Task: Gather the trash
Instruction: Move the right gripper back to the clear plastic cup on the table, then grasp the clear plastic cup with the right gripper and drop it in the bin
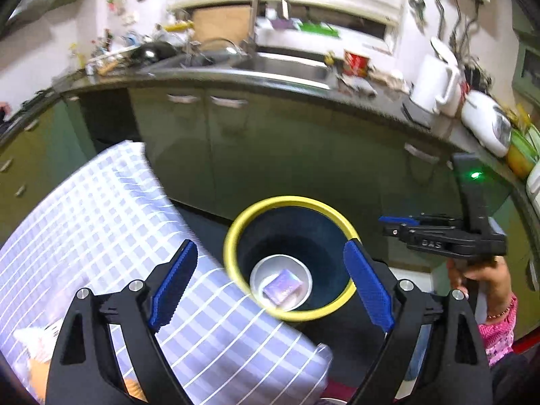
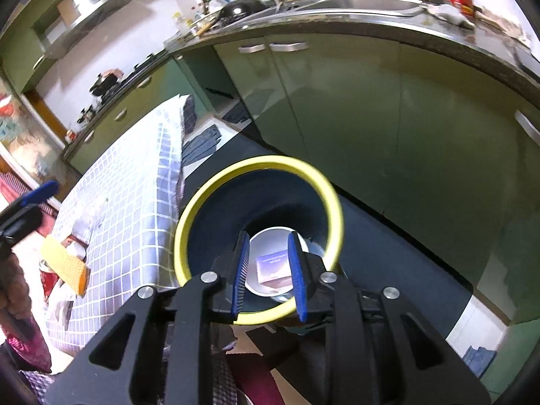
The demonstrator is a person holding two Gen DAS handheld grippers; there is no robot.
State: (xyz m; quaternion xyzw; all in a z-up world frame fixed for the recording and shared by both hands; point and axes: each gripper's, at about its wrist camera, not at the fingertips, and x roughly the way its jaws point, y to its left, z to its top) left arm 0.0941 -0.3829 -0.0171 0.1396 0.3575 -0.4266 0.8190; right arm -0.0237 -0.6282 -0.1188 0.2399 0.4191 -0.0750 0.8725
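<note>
A kitchen, seen from two cameras mounted on handheld grippers. A dark blue trash bin with a yellow rim [image 1: 233, 236] stands on the floor just beside a table draped in a blue-and-white checked cloth [image 1: 101, 209], with green cabinets [image 1: 270, 141] behind it. At the bottom of the bin lies a round white container [image 1: 266, 268] with a small purplish box [image 1: 281, 285] resting in it (trash already collected, by the look of it).

The left gripper [image 1: 270, 281] hovers over the bin with its blue fingers [image 1: 175, 281] spread wide apart and nothing between them. The right gripper [image 2: 270, 273] also points down into the bin; its fingers [image 2: 242, 273] stand close together with a narrow gap, and the box seen through that gap lies far below, so they grip nothing. A hand [image 1: 479, 275] in a pink sleeve holds the right gripper's handle.

More litter waits on the table: an orange sponge-like block [image 2: 64, 263], a red can [image 2: 49, 278] and crumpled wrappers.

Likely risks from here: swinging back toward the table, either gripper could clip the bin's rim and tip it, spilling what is inside; a pinch on the sagging cloth instead of a wrapper could drag things off the edge.
</note>
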